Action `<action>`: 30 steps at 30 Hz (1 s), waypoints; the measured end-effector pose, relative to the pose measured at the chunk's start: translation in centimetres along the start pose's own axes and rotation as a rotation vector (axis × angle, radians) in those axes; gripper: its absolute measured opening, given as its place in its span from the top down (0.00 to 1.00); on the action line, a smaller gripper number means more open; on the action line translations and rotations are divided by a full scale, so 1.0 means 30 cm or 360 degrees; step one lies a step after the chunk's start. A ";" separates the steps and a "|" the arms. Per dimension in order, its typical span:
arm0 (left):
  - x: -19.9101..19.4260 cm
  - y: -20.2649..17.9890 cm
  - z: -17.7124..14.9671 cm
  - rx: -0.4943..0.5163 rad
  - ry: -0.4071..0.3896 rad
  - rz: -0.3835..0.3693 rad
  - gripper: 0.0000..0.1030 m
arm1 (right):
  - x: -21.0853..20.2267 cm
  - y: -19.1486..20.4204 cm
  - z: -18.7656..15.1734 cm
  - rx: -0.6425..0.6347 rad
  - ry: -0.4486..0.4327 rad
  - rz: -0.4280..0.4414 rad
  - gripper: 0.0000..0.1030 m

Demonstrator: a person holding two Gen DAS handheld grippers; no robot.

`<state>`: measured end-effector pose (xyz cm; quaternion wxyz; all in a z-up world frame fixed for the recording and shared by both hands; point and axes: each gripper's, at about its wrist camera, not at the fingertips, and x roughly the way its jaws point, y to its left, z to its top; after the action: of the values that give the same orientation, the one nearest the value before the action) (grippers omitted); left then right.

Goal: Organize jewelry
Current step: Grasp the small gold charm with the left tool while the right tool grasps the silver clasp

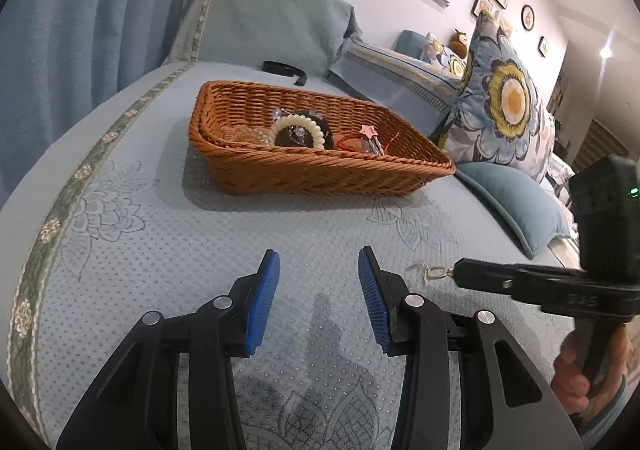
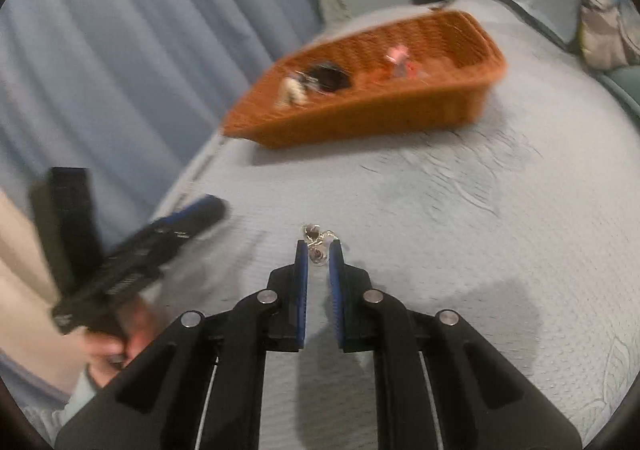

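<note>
Both low over bed, facing basket [image 1: 320, 169]

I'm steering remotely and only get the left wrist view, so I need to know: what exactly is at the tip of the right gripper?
Observer: The right wrist view shows a small silver earring between the right gripper pads, which have closed in on it with a narrow gap left.
Operator: Is it off the bedspread?
Observer: Cannot tell; that view is motion-blurred, with the bedspread right behind the earring.
Operator: Where does the basket lie from there?
Observer: The wicker basket sits ahead and slightly right of the right gripper, and the left gripper, open and empty, is off to its left.
</note>
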<state>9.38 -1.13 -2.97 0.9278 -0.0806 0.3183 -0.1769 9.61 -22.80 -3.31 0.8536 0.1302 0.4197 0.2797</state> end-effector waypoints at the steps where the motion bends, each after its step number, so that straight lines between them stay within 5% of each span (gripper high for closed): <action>1: 0.000 -0.001 -0.001 0.0002 0.0000 -0.0001 0.61 | -0.008 0.008 0.003 -0.0009 -0.0020 -0.0006 0.91; 14: 0.027 -0.065 -0.026 0.0121 0.0134 -0.0112 0.63 | 0.010 -0.137 -0.021 0.0108 0.0009 -0.0470 0.91; 17: 0.054 -0.118 -0.044 0.0162 0.0219 -0.0177 0.63 | 0.021 -0.134 -0.029 0.0084 0.0027 -0.0494 0.91; 24: 0.153 -0.224 -0.074 0.0373 0.0352 0.0086 0.63 | 0.024 -0.119 -0.041 0.0059 0.0047 -0.0470 0.91; 30: 0.137 -0.157 -0.057 0.0222 0.0333 0.0026 0.78 | 0.021 -0.095 -0.049 0.0001 0.0068 -0.0456 0.91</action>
<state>10.03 -7.11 -5.40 0.8943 0.0056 0.4009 -0.1985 9.80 -24.75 -5.92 0.8756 0.0632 0.4522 0.1578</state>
